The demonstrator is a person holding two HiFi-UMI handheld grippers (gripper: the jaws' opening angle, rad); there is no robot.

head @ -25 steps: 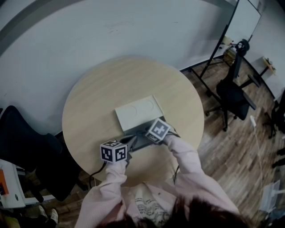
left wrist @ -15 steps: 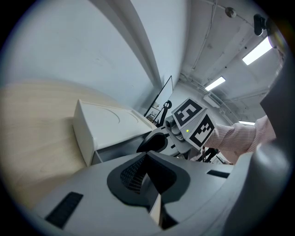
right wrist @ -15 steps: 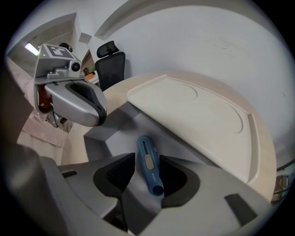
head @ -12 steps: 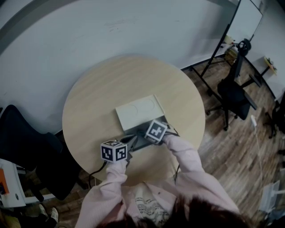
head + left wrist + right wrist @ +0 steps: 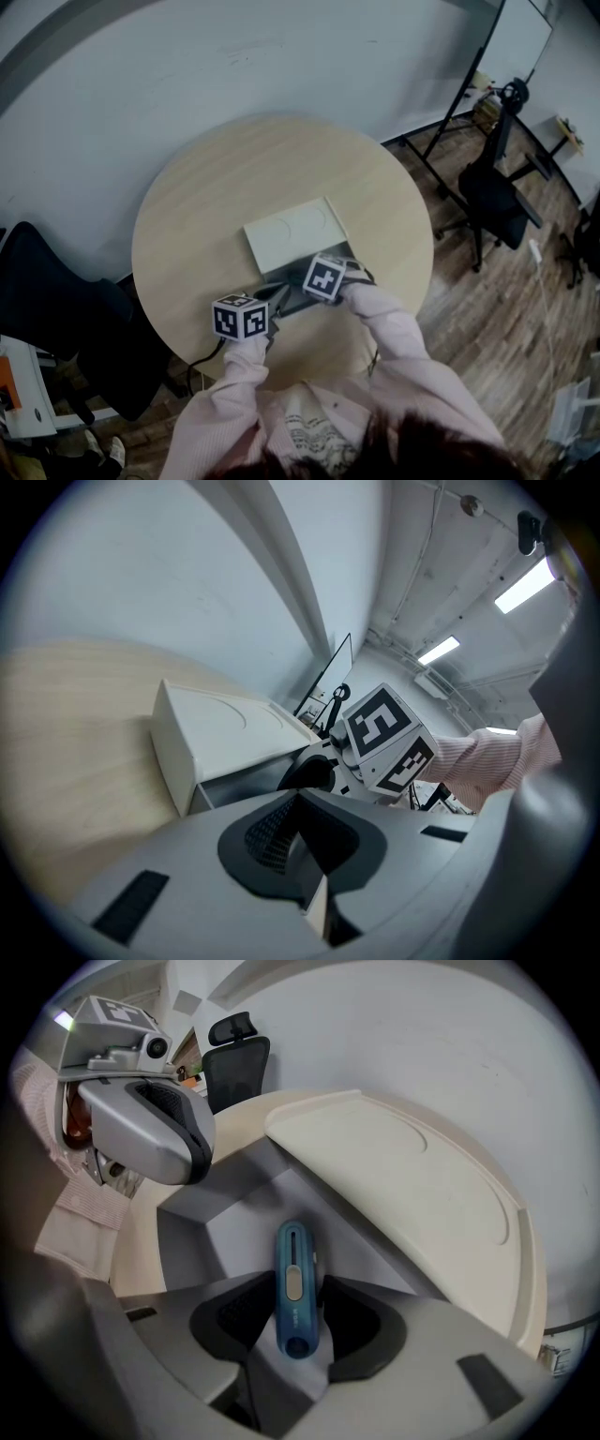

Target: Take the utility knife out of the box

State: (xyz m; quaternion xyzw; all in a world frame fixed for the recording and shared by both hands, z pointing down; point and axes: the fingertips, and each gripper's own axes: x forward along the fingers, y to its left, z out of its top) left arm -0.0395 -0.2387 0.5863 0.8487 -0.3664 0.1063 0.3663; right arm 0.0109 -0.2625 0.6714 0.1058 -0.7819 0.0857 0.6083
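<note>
Right gripper (image 5: 298,1316) has dipped a bit lower into the box (image 5: 234,1213) since the earlier frame, and its marker cube has slid slightly toward the left gripper (image 5: 270,305) and rolled a little. Its 2 fingers (image 5: 230,1312) have just been opening and now stand wide, one on each side of the blue utility knife (image 5: 292,1260). They straddle it without clamping, as far as I can see. That knife lies flat on the grey floor of the box, lengthwise between the fingers.

Left gripper hasn't budged, and neither has the box or its cream lid (image 5: 295,232), which is flipped open toward the far side of the round counter (image 5: 216,197).

Pose-wise, the right hand points steeply down into the box. The left one sits at a shallow downward tilt at the box's near left corner, fingers (image 5: 267,832) clenched on a thin pale edge that looks like the box's wall. Both pink sleeves (image 5: 394,337) reach in from the near side.
</note>
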